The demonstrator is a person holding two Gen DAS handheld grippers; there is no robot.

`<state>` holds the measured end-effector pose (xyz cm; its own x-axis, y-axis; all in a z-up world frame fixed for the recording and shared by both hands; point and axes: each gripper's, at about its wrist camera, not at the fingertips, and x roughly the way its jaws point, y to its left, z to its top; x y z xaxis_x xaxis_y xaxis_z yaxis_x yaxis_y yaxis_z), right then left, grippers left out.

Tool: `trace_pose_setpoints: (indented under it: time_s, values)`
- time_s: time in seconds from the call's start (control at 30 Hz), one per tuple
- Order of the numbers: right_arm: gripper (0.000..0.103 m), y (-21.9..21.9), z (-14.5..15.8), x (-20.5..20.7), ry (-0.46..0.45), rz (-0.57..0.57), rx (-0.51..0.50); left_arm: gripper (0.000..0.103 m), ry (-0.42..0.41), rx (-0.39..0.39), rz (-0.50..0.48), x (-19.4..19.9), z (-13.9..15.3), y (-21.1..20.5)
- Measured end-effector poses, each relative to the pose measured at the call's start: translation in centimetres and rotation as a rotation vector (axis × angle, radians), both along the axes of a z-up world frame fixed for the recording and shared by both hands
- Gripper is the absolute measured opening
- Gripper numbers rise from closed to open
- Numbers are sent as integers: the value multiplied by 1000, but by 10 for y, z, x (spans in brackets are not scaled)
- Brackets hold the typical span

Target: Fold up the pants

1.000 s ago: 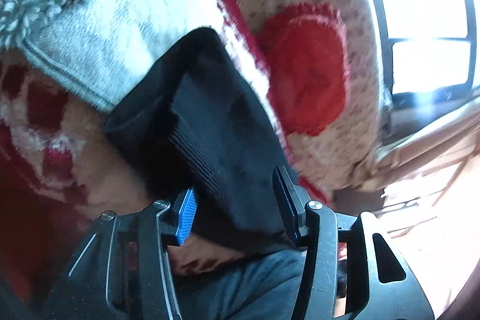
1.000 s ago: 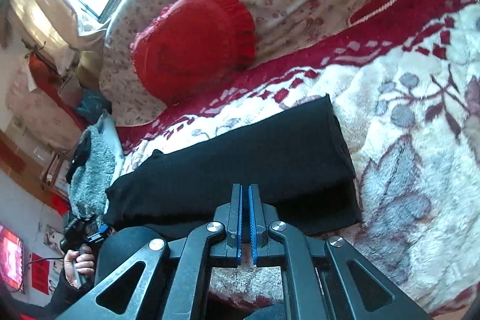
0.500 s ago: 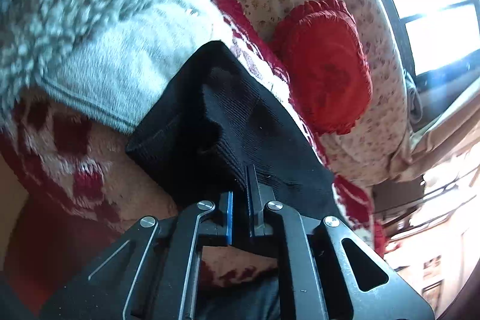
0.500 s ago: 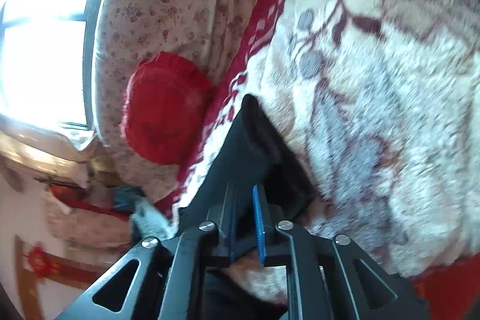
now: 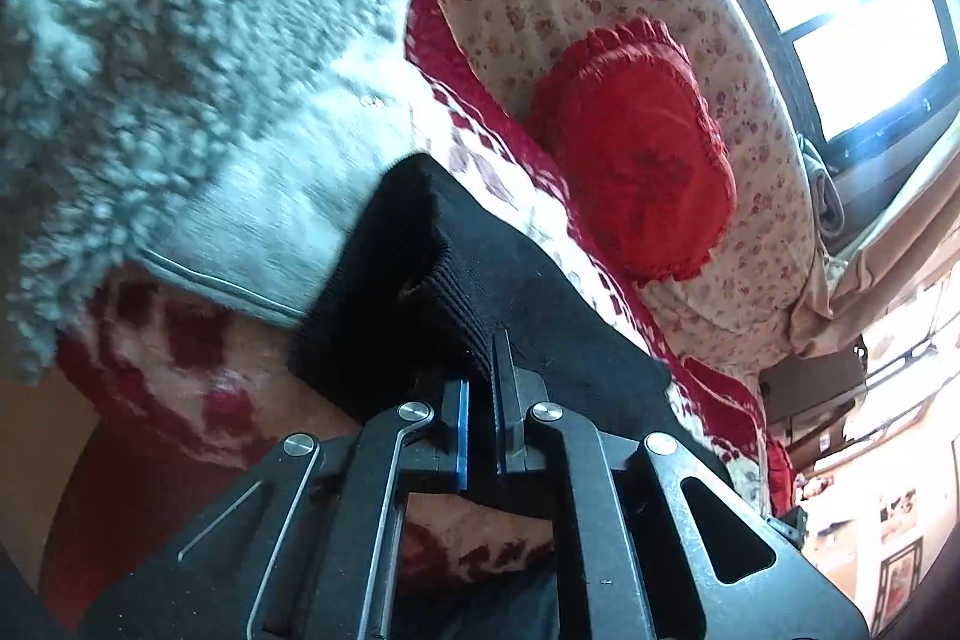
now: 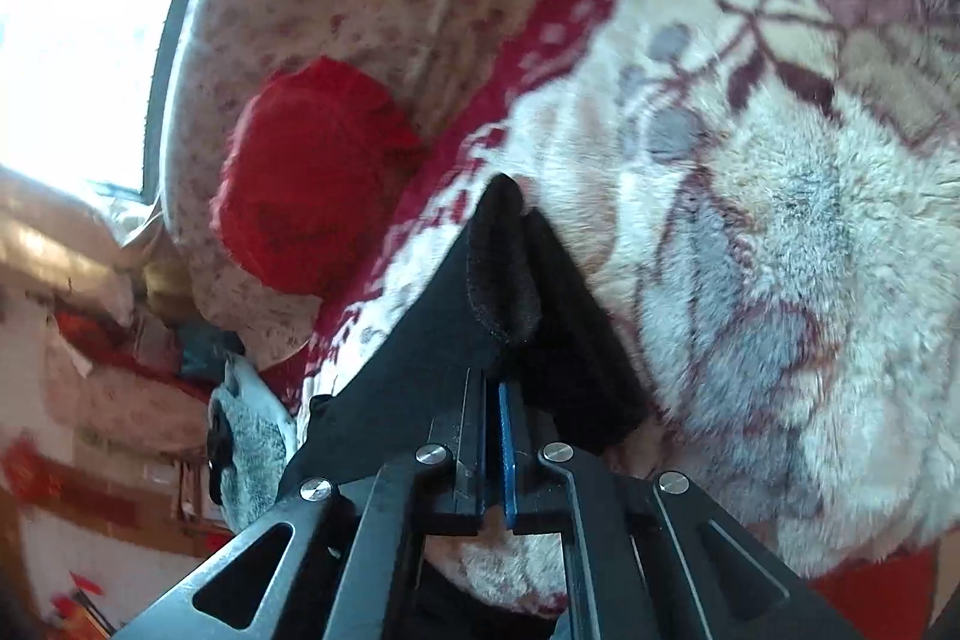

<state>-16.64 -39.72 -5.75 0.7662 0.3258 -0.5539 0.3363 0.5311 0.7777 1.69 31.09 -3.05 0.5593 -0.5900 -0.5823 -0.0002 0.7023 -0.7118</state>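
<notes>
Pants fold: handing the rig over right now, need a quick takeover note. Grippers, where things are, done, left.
Left gripper: shut on the ribbed end of the black pants.
Right gripper: shut on the pants' other end.
Pants are bunched lengthwise between the two grippers, over the floral blanket, near the red cushion and grey fleece.
Done: both ends gripped.
Left: probably bring the ends together, lay flat, release.

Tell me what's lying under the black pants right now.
The black pants lie on a plush red-and-cream floral blanket, visible all around them. A grey fleece garment borders one end. Whatever sits directly beneath the pants' middle is covered by the fabric.
</notes>
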Motion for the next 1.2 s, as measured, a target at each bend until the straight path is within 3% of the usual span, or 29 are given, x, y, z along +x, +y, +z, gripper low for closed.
trace_pose_setpoints:
  time_s: [0.13,0.23,0.37,0.43,0.5,0.6,0.7,0.8,0.87,0.97,1.07,1.1,1.13,1.2]
  values:
    - [3,8,-10,-8,31,10,6,4,73,34,10,16,-29,5]
    - [3,5,-31,-3,102,-5,35,4,46,99,-20,20,-32,-5]
    - [3,7,-19,-8,75,-27,-29,4,14,77,-60,22,-25,-6]
    - [3,8,-26,-9,99,-27,-16,8,15,133,-68,23,-25,-7]
    - [3,7,-28,-10,109,-32,-6,19,-11,217,-76,18,-21,-8]
    - [3,5,-15,-19,122,-97,-97,22,-67,371,-67,4,-8,-16]
    - [3,1,6,-35,106,-223,-232,22,-203,598,-9,-16,14,-27]
    - [3,16,33,-29,33,-181,-360,23,-384,805,74,-37,32,-44]
    - [3,36,45,-8,-18,-2,-398,25,-414,785,31,-37,34,-55]
    - [3,65,40,36,57,269,-499,25,-365,723,-100,-23,13,-76]
    - [3,69,26,63,146,380,-630,26,-290,727,-200,-4,-19,-96]
    - [3,65,12,72,244,418,-710,26,-279,727,-209,2,-26,-98]
    - [0,52,3,73,300,406,-725,26,-288,714,-204,5,-23,-97]
    - [0,27,1,66,277,348,-596,26,-259,671,-201,10,-16,-91]
